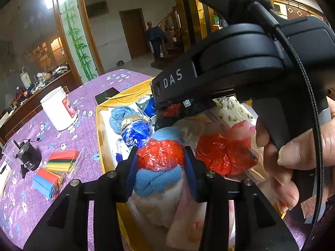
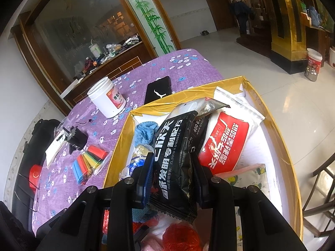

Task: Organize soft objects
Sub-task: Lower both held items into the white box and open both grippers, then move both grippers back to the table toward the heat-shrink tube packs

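My left gripper [image 1: 160,161] is shut on a soft bundle [image 1: 160,163], a rolled blue cloth wrapped in red plastic, held over the yellow-rimmed box [image 1: 99,125]. My right gripper [image 2: 172,173] is shut on a black snack packet [image 2: 173,156] with white Chinese text, held upright above the same box [image 2: 278,129]. The right gripper's black body [image 1: 240,62] fills the upper right of the left wrist view. In the box lie a blue cloth [image 1: 120,115], a blue foil packet [image 1: 137,131], a crumpled red plastic bag [image 1: 224,154] and a red-and-white pouch [image 2: 228,138].
On the purple flowered tablecloth [image 2: 167,69] stand a white jar [image 2: 107,99], a black phone [image 2: 158,90], a bag of coloured tubes [image 2: 89,163] and a small black device [image 2: 76,140]. A wooden cabinet stands behind the table. Tiled floor lies to the right.
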Demonstrator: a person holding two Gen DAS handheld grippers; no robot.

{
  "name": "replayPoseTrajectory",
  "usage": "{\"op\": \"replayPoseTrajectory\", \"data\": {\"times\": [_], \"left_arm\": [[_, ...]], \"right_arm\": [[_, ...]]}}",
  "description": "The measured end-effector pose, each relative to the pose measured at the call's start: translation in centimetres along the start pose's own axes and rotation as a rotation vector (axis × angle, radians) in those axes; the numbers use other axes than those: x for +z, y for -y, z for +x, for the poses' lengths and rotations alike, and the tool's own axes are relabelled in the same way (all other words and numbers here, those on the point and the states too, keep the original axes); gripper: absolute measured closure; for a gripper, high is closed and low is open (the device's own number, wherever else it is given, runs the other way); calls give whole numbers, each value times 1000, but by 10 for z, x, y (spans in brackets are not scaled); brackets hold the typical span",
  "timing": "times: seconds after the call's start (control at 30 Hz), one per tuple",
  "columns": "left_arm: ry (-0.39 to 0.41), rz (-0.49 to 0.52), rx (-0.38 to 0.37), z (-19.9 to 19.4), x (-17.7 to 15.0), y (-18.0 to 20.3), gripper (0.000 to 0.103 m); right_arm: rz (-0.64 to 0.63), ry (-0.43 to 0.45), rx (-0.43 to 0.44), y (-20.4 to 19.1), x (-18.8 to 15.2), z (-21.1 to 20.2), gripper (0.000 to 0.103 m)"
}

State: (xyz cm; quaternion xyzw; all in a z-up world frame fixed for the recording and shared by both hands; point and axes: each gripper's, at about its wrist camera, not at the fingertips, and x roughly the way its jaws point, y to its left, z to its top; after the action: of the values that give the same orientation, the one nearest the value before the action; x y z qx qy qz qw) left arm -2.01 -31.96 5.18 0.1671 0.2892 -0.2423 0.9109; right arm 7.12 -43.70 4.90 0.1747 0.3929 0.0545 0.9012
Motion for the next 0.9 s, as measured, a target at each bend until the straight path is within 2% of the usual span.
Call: {"op": "replayPoseTrajectory", "data": {"times": [0.13,0.2,0.37,0.47,0.63,0.77,0.9], "left_arm": [[15,2,3,-3,0,0,46],[26,8,7,-4,0,1,44],[28,13,10,-4,0,0,43],[28,12,11,-4,0,-1,43],[46,19,17,-7,-1,-2,32],[59,29,25,-8,-1,-2,32],[79,34,28,-12,-2,-1,32]], "right_arm": [[-12,4,-20,-2,0,-2,67],[-23,4,-33,-4,-1,-3,67],[-35,13,-41,-7,-2,-8,56],[-42,22,-32,-10,-3,-15,53],[-63,38,-30,-18,-7,-27,49],[-73,64,-39,-20,-9,-39,43],[-67,84,-33,-20,-10,-51,42]]}}
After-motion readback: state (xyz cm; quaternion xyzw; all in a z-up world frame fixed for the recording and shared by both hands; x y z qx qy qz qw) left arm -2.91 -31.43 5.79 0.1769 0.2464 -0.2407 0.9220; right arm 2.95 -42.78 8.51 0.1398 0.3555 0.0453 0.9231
